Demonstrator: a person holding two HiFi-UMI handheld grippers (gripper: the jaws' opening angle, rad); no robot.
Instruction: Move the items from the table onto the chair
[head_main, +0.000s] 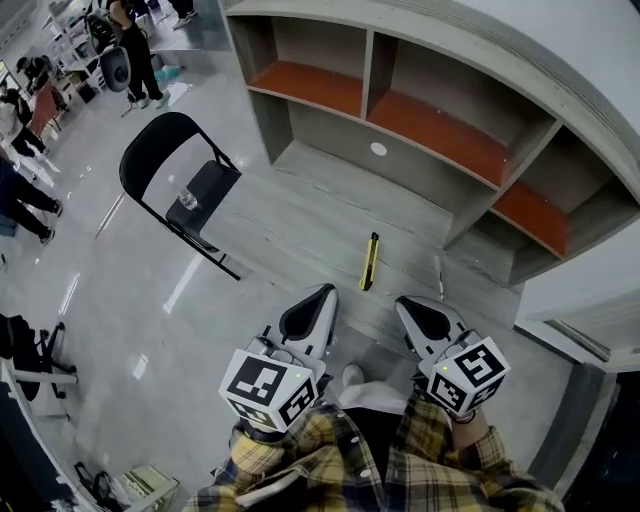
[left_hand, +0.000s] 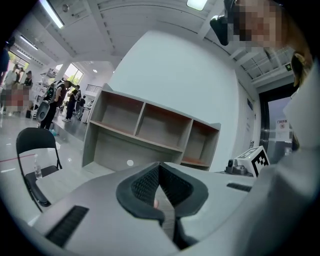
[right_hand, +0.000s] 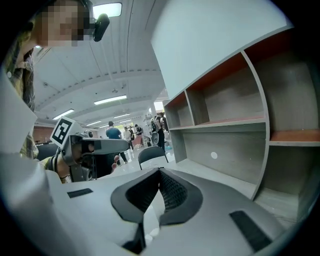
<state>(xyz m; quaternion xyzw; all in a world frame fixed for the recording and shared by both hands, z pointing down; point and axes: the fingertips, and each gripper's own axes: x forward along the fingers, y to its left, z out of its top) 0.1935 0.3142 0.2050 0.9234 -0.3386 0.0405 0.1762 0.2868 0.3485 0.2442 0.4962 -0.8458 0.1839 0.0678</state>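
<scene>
Yellow cutter (head_main: 370, 262) lies just ahead of both jaws.

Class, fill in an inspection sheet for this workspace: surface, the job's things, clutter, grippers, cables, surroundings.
Surface: grey table under an open shelf unit; the compartments in view are empty.
Job's things: yellow utility knife lying on the table; black folding chair on the floor beside the table, with a small clear item on its seat.
Clutter: a thin pale item to the right of the knife, too small to identify.
Grippers: left gripper and right gripper both shut and empty, near the table's front edge.
Cables: nothing seen.
Surroundings: people standing on the glossy floor beyond the chair.
</scene>
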